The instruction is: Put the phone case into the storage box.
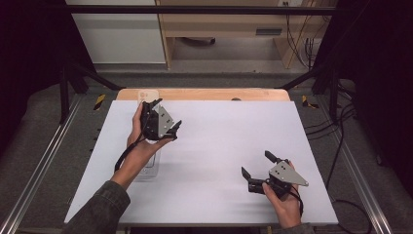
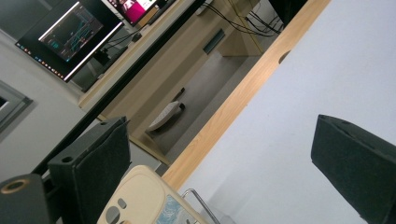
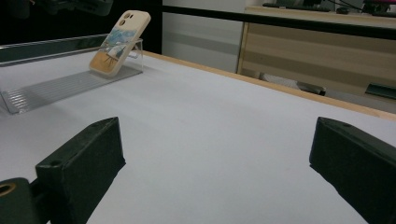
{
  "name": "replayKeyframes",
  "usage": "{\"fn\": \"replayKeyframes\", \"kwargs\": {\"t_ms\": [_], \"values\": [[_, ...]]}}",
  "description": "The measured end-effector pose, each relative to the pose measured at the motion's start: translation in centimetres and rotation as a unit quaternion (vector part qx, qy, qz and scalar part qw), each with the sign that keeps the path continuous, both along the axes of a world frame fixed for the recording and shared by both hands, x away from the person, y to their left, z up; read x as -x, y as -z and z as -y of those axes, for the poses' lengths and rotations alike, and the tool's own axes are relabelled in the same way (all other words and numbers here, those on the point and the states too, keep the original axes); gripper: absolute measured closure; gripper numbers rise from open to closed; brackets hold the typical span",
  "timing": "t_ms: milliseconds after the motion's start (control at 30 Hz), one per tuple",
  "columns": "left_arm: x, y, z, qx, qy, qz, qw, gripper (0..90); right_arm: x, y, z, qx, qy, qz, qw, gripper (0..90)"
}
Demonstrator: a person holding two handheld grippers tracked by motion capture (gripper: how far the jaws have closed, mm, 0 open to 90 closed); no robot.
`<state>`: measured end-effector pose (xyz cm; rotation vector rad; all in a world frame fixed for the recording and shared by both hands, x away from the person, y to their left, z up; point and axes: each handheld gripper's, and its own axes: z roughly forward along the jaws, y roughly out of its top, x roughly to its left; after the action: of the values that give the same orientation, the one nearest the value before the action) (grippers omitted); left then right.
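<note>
- High view: we see a white table [image 1: 219, 161] with a wooden far edge, and 2 hand-held grippers over it.
- The left gripper [image 1: 166, 115] is held up at the far left, close to the far edge; its jaws stand apart with nothing between them.
- The right gripper [image 1: 254, 165] sits low at the near right, well apart from the left one; its jaws are also spread and hold nothing.
- A phone [image 1: 147, 95] in a cream case stands at the far left, just beyond the left gripper; its lower part is hidden behind that gripper.
- A clear stand [image 1: 150, 168] shows faintly on the table beneath the left forearm [image 1: 117, 190].
- In the left gripper view, we see the phone [image 2: 144, 198] just below and between the open jaws, camera end up, with a thin metal wire [image 2: 201, 200] beside it.
- In the right gripper view, we see the phone [image 3: 120, 42] leaning tilted on the clear stand [image 3: 60, 88], its back showing a blue and orange picture, far off to the left across the table [image 3: 210, 140].
- Beyond the table we see a wooden desk [image 1: 234, 29] and, in the left gripper view, 1 lit monitor [image 2: 70, 35].
</note>
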<state>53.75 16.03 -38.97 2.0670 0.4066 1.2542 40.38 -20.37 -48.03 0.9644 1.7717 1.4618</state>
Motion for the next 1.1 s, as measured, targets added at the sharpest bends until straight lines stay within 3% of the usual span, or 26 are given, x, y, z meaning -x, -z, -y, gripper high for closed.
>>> {"fn": "replayKeyframes", "kwargs": {"t_ms": [133,233,333,800,1100], "values": [[0.7,0.3,0.2,-0.005,0.011,-0.002,0.9999,4.4,0.0,0.0,0.0,0.002,0.000,0.000,1.0000,2.8],[1.1,0.5,0.4,-0.023,0.018,-0.003,0.9996,4.4,0.0,0.0,-0.1,0.002,0.000,-0.001,1.0000,2.7],[1.5,0.6,0.7,-0.029,0.026,-0.004,0.9992,4.6,0.0,0.0,-0.1,0.003,0.000,-0.001,1.0000,2.7],[4.2,0.5,1.4,-0.038,0.047,-0.002,0.9982,4.7,0.0,0.0,0.0,0.002,0.002,0.001,1.0000,2.7],[6.0,0.1,1.0,-0.025,0.054,0.002,0.9982,4.6,0.1,0.0,0.0,0.002,0.001,0.001,1.0000,2.7]]}}
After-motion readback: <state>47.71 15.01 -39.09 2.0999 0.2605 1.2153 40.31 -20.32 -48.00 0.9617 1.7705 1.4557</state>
